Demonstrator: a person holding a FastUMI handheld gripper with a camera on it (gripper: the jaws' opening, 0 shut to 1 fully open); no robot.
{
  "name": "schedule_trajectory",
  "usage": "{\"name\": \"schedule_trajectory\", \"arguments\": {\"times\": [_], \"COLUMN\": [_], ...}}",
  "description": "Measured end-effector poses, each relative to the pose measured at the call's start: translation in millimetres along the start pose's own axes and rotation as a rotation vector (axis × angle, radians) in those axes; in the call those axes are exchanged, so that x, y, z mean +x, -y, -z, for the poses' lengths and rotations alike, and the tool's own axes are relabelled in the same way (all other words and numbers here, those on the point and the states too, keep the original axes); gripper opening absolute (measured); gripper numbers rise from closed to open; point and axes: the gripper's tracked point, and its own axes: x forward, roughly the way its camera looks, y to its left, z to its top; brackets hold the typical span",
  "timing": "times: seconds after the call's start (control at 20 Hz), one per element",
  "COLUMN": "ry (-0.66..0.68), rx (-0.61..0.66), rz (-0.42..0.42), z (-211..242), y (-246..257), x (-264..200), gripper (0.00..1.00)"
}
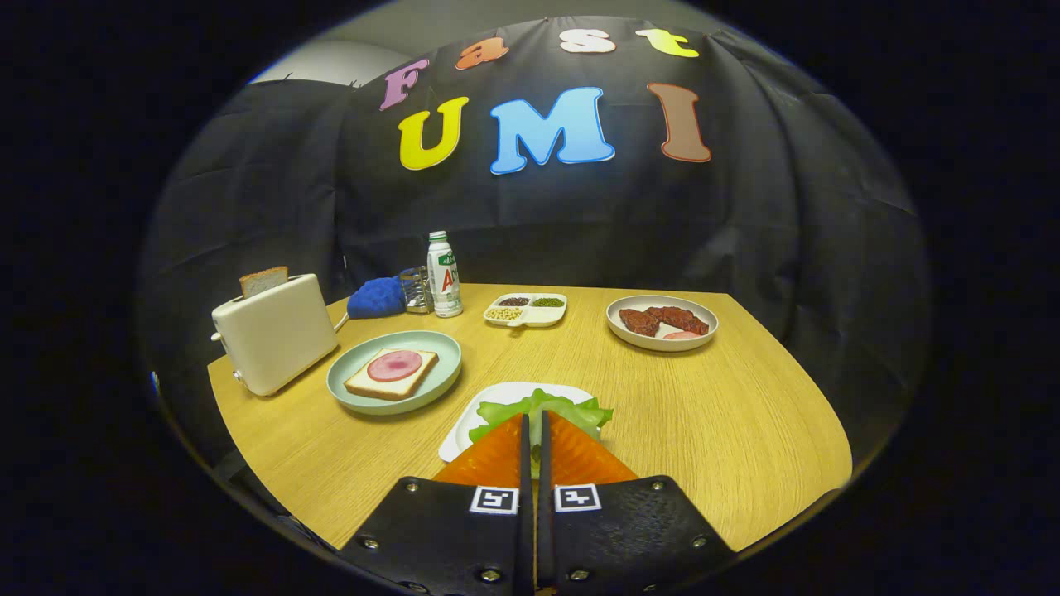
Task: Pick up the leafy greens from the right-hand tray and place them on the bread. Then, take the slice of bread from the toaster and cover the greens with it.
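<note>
The leafy greens (pixel 571 410) lie over a white tray (pixel 497 396) right at the tips of my gripper (pixel 536 416). Both fingers are pressed nearly together, and a bit of green shows in the thin slit between them. The rest of the leaf spreads out to both sides of the tips. Beyond and to the left, a slice of bread (pixel 391 372) with a round of ham on top rests on a pale green plate (pixel 356 396). Further left stands a cream toaster (pixel 273 331) with a bread slice (pixel 264 281) poking up from its slot.
At the back of the wooden table are a white bottle (pixel 445 273), a blue cloth (pixel 377 298) and a small metal rack (pixel 416 290). A divided dish of beans (pixel 527 309) and a plate of meat (pixel 662 323) sit beyond the tray to the right.
</note>
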Motion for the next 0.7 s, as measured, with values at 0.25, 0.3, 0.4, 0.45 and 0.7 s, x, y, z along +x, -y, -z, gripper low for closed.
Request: {"name": "schedule_trajectory", "arguments": {"times": [0.25, 0.3, 0.4, 0.45, 0.7], "ry": [0.043, 0.052, 0.069, 0.076, 0.093], "rx": [-0.020, -0.024, -0.034, -0.043, -0.071], "rz": [-0.011, -0.017, -0.030, -0.037, -0.073], "z": [-25, -30, -41, -44, -58], "y": [-10, -13, -21, -24, -41], "x": [-5, -6, -7, -7, -9], "gripper": [0.02, 0.02, 0.02, 0.02, 0.02]}}
